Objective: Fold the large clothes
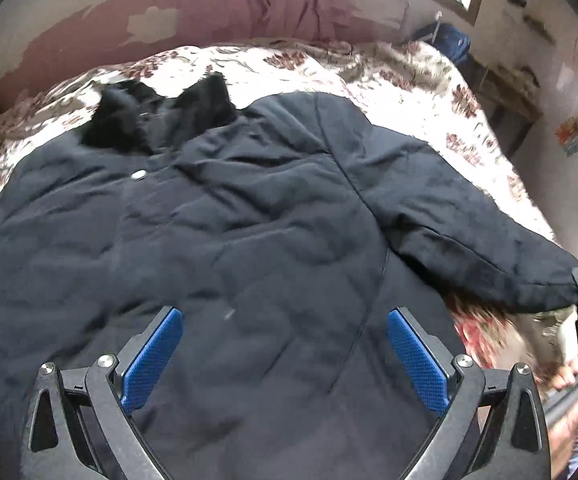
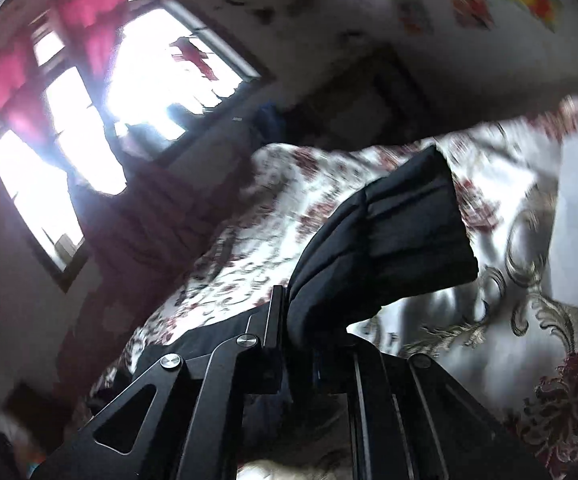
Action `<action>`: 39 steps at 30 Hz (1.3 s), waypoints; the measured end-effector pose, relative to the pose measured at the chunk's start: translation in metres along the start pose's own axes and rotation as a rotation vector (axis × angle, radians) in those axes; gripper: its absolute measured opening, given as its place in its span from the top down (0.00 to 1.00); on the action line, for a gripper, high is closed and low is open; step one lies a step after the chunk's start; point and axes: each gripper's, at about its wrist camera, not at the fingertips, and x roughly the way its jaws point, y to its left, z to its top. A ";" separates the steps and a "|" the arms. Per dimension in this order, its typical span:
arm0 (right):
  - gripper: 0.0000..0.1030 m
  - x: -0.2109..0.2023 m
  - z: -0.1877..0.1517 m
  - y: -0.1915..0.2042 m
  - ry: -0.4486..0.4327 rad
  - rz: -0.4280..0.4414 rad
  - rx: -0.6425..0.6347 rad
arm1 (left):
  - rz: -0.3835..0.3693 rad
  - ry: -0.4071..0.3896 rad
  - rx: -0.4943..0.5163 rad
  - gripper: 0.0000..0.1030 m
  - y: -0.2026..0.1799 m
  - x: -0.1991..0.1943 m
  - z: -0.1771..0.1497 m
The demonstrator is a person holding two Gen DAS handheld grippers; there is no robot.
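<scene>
— Jacket (image 1: 249, 220) first: where is it lying?

— Spread front-up on a bed (image 1: 389, 80) covered with a cream spread printed in dark red flowers. It takes up most of the near and middle part of the bed in the left wrist view.

— And the room around it?

— A wall (image 1: 69, 40) with patchy pink and pale paint runs along the far side of the bed. A window (image 2: 101, 120) with red curtains (image 2: 77, 12) lets in strong light, and bright pictures (image 1: 573, 136) hang on the right-hand wall. A blue bag (image 1: 449, 40) sits past the bed's far right corner.

— Which way does the jacket point?

— Its long axis runs near to far. The black fur collar (image 1: 161, 116) is at the far end, left of centre, and the hem is toward the near edge. One sleeve (image 1: 469, 232) stretches out to the right and slightly nearer, ending at the right edge of the bed.

— What is the left gripper (image 1: 285, 352) doing?

— It hangs over the lower body of the jacket, its blue pads (image 1: 417, 356) spread wide with nothing between them.

— And the right gripper (image 2: 313, 344)?

— Its jaws are pressed together on the cuff (image 2: 389, 240) of that outstretched sleeve; the cuff bulges out past them, lifted off the flowered spread. The right wrist view is blurred.
</scene>
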 end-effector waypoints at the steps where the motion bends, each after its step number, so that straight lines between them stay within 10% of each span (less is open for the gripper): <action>1: 0.91 -0.009 -0.002 0.010 -0.013 0.010 -0.031 | -0.006 -0.006 -0.010 0.00 0.010 -0.012 -0.006; 12: 0.91 -0.079 -0.048 0.180 0.006 0.225 -0.510 | -0.028 -0.153 -0.137 0.00 0.136 -0.124 -0.081; 21: 0.91 -0.075 -0.146 0.287 0.341 0.430 -0.752 | -0.027 -0.193 -0.245 0.00 0.223 -0.153 -0.134; 30: 0.82 -0.066 -0.240 0.281 0.701 0.398 -0.967 | -0.120 -0.170 -0.321 0.00 0.248 -0.132 -0.164; 34: 0.41 -0.069 -0.249 0.256 0.843 0.441 -0.925 | -0.180 -0.154 -0.308 0.00 0.236 -0.117 -0.162; 39: 0.39 -0.099 -0.229 0.216 0.857 0.477 -0.880 | -0.307 -0.133 -0.338 0.00 0.214 -0.095 -0.152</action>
